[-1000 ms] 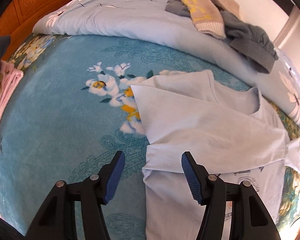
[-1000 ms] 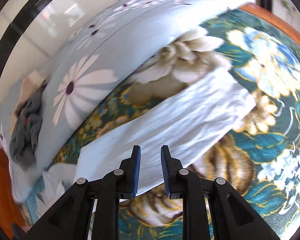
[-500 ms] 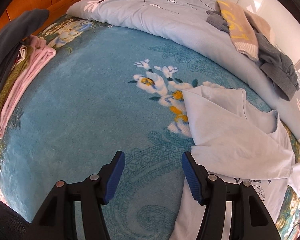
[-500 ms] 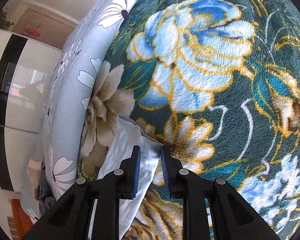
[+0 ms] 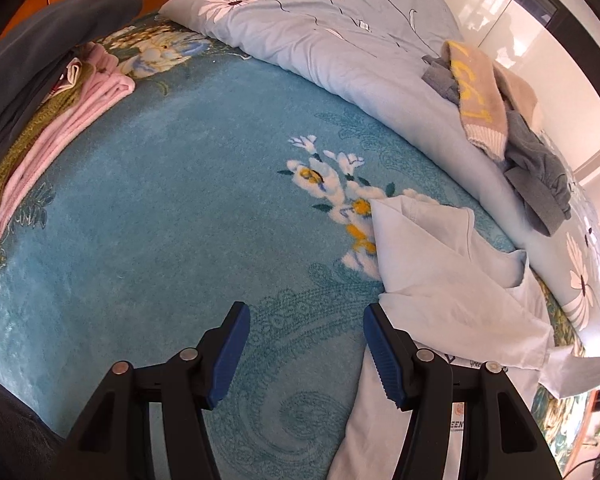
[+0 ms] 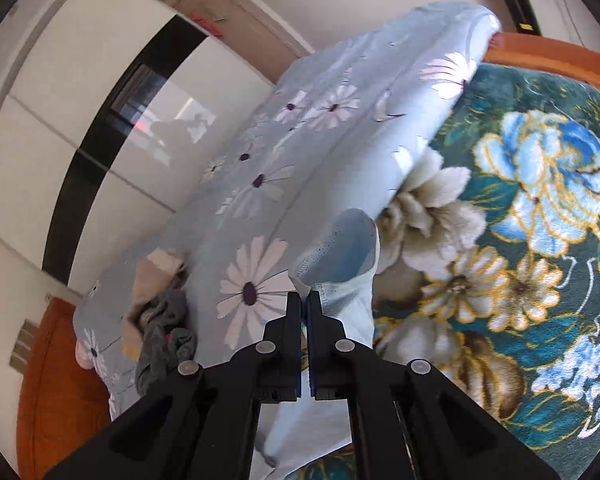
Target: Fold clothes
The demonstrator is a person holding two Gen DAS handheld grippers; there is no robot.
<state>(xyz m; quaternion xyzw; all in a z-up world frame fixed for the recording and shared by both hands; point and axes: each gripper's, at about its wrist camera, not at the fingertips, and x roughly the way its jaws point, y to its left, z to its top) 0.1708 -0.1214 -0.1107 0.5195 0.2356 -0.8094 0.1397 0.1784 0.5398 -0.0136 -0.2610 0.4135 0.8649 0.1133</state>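
Bed blanket (image 6: 540, 208); right gripper (image 6: 303, 300) pinches pale shirt (image 6: 340, 248)

Left claw (image 5: 306, 354) & right claw (image 6: 303, 312): black plastic arms w/ silver screws, ribbed blue pads inside the fingertips.

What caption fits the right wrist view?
Right gripper shut on the pale blue shirt, lifting its edge above the floral blanket.

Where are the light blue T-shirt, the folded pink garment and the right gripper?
light blue T-shirt (image 5: 452, 280), left wrist view, on its folded-over upper layer.
folded pink garment (image 5: 60, 140), left wrist view, on its top fold.
right gripper (image 6: 303, 300), right wrist view, between its fingertips, pinching the shirt's hem.
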